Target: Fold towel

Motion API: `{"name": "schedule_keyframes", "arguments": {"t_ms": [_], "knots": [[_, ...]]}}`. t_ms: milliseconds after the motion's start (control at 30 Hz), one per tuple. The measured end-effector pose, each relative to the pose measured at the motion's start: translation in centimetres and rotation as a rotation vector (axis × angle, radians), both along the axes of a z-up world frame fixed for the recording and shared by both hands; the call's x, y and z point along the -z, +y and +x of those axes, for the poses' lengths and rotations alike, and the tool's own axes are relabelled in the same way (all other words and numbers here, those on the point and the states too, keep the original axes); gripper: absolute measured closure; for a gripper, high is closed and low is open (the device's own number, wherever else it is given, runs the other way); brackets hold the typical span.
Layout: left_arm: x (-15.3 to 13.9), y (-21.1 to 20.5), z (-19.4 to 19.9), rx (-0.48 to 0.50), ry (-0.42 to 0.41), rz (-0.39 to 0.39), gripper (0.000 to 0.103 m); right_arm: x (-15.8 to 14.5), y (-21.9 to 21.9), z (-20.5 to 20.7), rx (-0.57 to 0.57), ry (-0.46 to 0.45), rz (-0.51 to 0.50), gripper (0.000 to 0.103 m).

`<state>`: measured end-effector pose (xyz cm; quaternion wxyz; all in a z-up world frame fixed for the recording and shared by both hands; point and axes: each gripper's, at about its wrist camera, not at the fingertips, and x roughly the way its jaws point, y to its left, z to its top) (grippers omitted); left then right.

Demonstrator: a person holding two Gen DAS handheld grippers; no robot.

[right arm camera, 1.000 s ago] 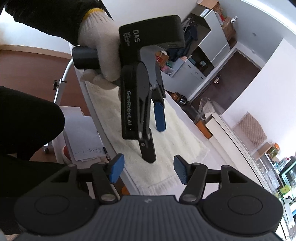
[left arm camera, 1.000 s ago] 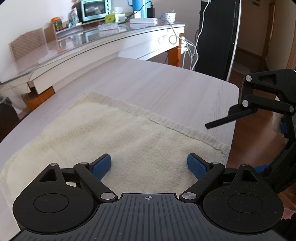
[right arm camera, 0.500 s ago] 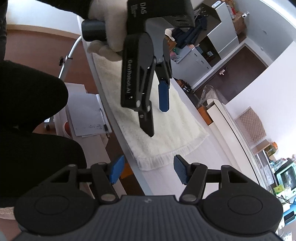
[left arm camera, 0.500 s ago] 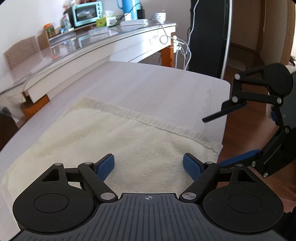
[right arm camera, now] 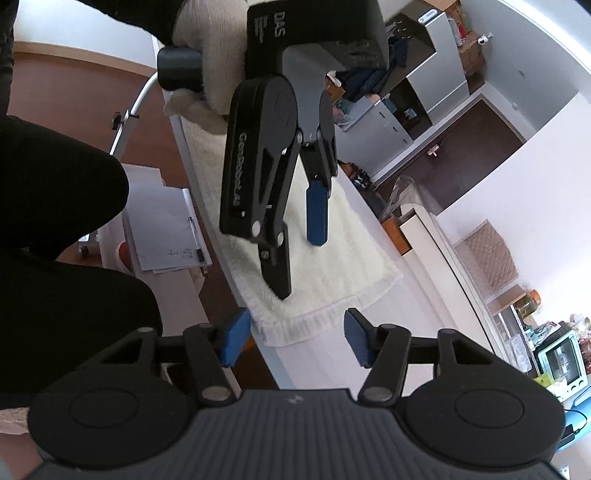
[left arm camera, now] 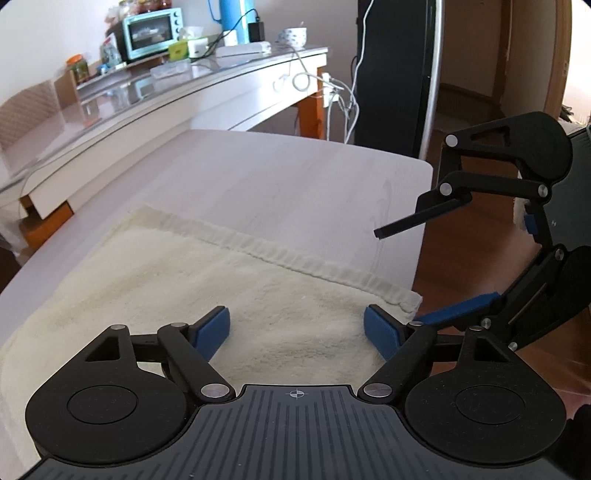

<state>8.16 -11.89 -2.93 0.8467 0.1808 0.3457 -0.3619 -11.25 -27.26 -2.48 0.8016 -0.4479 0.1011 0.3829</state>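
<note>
A cream towel lies flat on the pale wooden table, its hemmed short edge near the table's right end. My left gripper is open and empty, hovering over the towel near that end. My right gripper is open and empty at the towel's near corner, which sits between its fingers at the table edge. The right gripper also shows in the left wrist view, open beside the towel corner. The left gripper shows in the right wrist view, held by a white-gloved hand.
A long white desk with a toaster oven and cables stands behind the table. A dark panel stands at the back right. Papers and a pen lie on a low stand beside the table.
My right gripper has moved in to the towel's corner at the table edge. My left gripper has moved slightly lower over the towel. Both stay open.
</note>
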Motion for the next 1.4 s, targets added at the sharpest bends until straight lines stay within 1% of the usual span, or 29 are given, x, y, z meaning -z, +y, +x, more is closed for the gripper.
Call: {"name": "schedule_keyframes", "arguments": {"t_ms": [300, 400, 467, 567, 700, 733, 767, 800, 933, 1000, 1100, 1200, 1400], "knots": [[0.1, 0.4, 0.1, -0.001, 0.007, -0.009, 0.018, 0.2, 0.4, 0.1, -0.01, -0.069, -0.035, 0.045], [0.1, 0.5, 0.3, -0.003, 0.014, -0.016, 0.018, 0.4, 0.5, 0.2, -0.011, -0.085, -0.053, 0.047], [0.2, 0.5, 0.3, -0.006, 0.015, -0.02, 0.018, 0.5, 0.6, 0.2, -0.015, -0.1, -0.076, 0.05], [0.2, 0.6, 0.2, -0.007, 0.011, -0.022, 0.018, 0.7, 0.6, 0.3, -0.024, -0.096, -0.094, 0.056], [-0.4, 1.2, 0.0, -0.025, -0.008, -0.033, 0.018, 0.9, 1.3, 0.3, -0.058, -0.087, -0.148, 0.077], [-0.8, 1.7, -0.1, -0.037, -0.018, -0.038, 0.018, 1.0, 1.5, 0.3, -0.068, -0.073, -0.164, 0.086], [-1.2, 2.3, -0.2, -0.054, -0.031, -0.037, 0.018, 1.0, 1.5, 0.3, -0.073, -0.065, -0.172, 0.092], [-1.5, 3.0, -0.3, -0.074, -0.043, -0.03, 0.018, 0.9, 1.6, 0.2, -0.076, -0.055, -0.176, 0.094], [-2.3, 6.5, -0.6, -0.177, -0.082, 0.013, 0.018, 0.7, 1.7, 0.0, -0.08, -0.045, -0.184, 0.096], [-2.5, 9.3, -1.0, -0.25, -0.091, 0.047, 0.018, 0.5, 1.8, -0.2, -0.076, -0.054, -0.186, 0.096], [-2.9, 12.2, -1.9, -0.322, -0.095, 0.083, 0.018, -0.4, 2.1, -0.3, -0.077, -0.079, -0.176, 0.096], [-3.0, 14.0, -3.2, -0.344, -0.09, 0.096, 0.018, -1.3, 2.4, -0.2, -0.081, -0.088, -0.168, 0.096], [-2.2, 15.5, -5.9, -0.341, -0.07, 0.116, 0.018, -2.9, 3.2, 0.6, -0.071, -0.124, -0.168, 0.096]]}}
